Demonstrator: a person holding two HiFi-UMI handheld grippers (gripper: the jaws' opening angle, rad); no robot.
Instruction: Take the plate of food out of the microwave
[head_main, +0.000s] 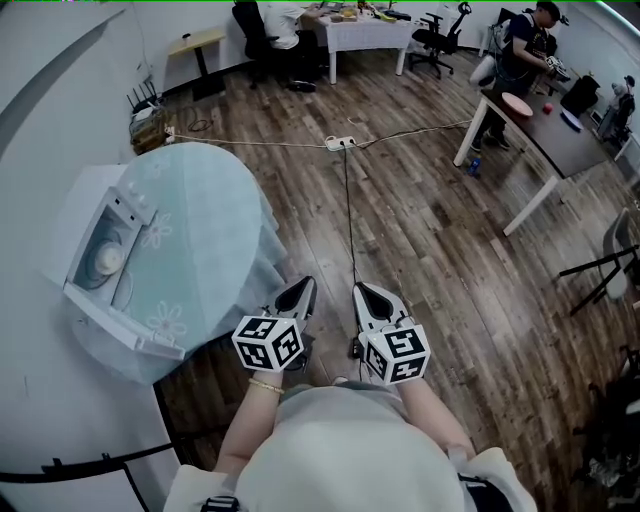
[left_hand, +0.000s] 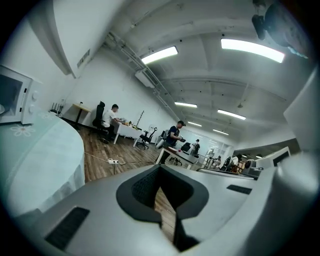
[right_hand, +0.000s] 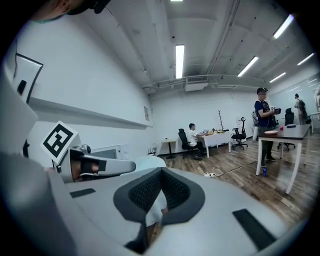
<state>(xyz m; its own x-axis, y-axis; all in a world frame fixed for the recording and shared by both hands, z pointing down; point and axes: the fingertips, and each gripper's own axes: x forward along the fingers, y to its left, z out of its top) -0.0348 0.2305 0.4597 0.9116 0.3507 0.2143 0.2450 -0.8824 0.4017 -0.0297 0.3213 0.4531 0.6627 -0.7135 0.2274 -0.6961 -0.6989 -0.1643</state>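
Your pale grey top (head_main: 340, 450) fills the bottom centre of the head view. Just above it you hold both tools side by side over the wooden plank floor (head_main: 420, 230), each one pointing toward the top of the frame.

The left gripper (head_main: 298, 293) sits a little left of centre. In the left gripper view its dark fingers (left_hand: 140, 187) are pressed together with nothing between them. The right gripper (head_main: 368, 296) sits just right of centre. In the right gripper view its fingers (right_hand: 172, 192) also meet, and they hold nothing.

At the left of the head view, well apart from both tools, stands a round worktop (head_main: 215, 220) draped in a pale blue-green cloth with flower prints. The white microwave (head_main: 135, 205) stands at the cloth's left edge, against the wall. The left gripper view catches it at the far left of the frame, with its door seemingly shut and its knobs beside the window. In the head view a pale round shape (head_main: 106, 260) shows inside the microwave. It is likely the plate, but it is too small for you to make out any food.

A white power strip (head_main: 340, 143) lies on the floor near the top centre, and a dark cable (head_main: 349, 220) runs down from it toward you.
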